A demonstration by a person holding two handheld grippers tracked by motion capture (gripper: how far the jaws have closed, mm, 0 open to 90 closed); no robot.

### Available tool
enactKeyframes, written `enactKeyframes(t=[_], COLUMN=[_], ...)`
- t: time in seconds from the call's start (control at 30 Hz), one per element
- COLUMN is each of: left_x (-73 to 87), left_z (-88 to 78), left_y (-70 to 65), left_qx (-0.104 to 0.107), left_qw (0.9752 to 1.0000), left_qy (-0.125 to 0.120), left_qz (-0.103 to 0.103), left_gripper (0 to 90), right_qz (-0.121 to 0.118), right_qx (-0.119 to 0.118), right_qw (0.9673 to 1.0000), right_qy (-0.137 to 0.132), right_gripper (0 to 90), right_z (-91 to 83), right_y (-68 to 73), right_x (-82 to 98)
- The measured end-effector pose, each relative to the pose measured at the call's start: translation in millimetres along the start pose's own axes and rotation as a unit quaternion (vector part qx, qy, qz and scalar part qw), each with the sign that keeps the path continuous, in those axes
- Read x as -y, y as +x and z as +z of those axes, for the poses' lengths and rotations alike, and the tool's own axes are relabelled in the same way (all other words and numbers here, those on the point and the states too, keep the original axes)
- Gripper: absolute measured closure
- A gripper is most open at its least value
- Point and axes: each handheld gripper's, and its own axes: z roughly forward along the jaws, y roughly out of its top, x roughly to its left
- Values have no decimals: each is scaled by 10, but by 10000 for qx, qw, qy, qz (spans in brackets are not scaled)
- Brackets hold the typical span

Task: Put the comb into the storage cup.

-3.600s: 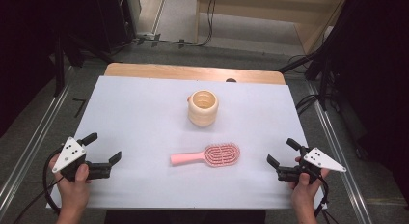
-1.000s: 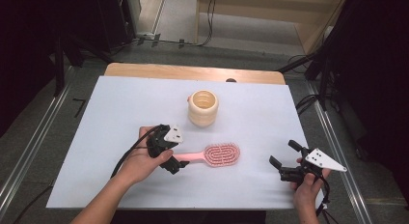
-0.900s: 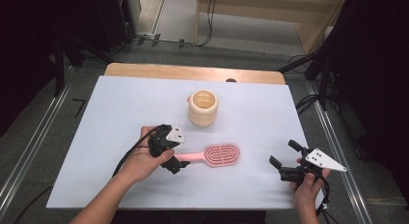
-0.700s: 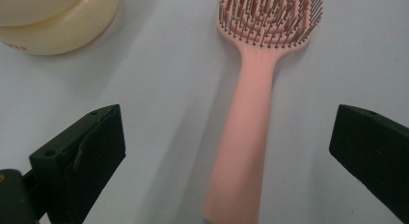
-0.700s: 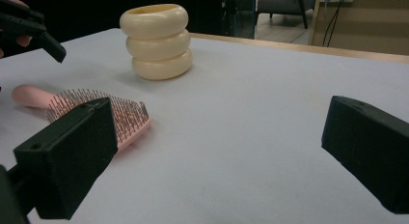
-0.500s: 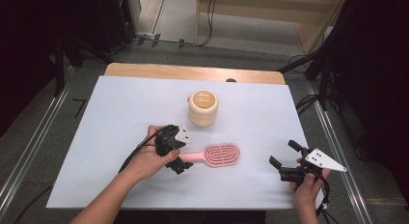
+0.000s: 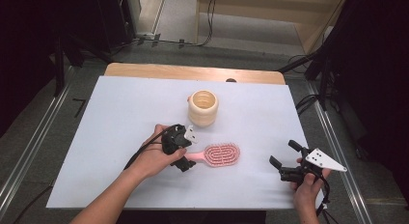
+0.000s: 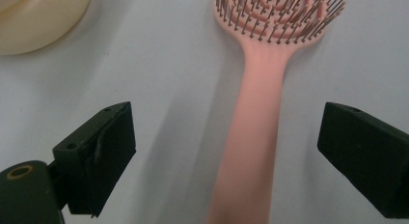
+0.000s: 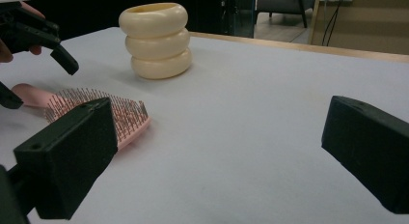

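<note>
Jaws spread either side of a pink brush handle, nothing clamped yet.

Left gripper [image 8: 226, 151] straddles the hairbrush [image 7: 219, 155] handle, which lies flat mid-table with bristles up, probably lined up for a grasp. Right gripper [image 7: 285, 159] waits with jaws apart near the table's [image 7: 120, 108] right edge, holding nothing. The cream ringed cup [image 7: 203, 108] stands just beyond the brush; open surface lies all around.

The left gripper view's edges crop the pink hairbrush [image 8: 263, 113] and cream ringed pot [image 8: 38, 19].
</note>
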Motion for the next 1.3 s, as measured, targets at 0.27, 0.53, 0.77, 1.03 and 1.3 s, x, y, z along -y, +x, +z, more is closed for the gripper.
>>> enactKeyframes(t=[0.27,0.53,0.77,1.03,1.3], left_x=[-64,-138,-178,-227,-250], left_z=[55,139,186,209,221], left_y=[16,-24,-31,-41,-13], left_qx=[89,278,267,359,456], left_qw=[9998,9992,9987,9982,9974], left_qy=[148,269,428,454,501], left_qz=[-35,-40,14,164,244], left_gripper=[150,344,488,571,656], right_qz=[1,9,-5,4,-21], right_qx=[25,35,36,29,48], right_qw=[10000,10000,10000,10000,9999], right_qy=[13,19,35,72,91], right_gripper=[0,0,0,0,0], right_z=[9,9,12,16,19], right_y=[-2,-2,-1,3,9], right_x=[-1,0,1,-1,0])
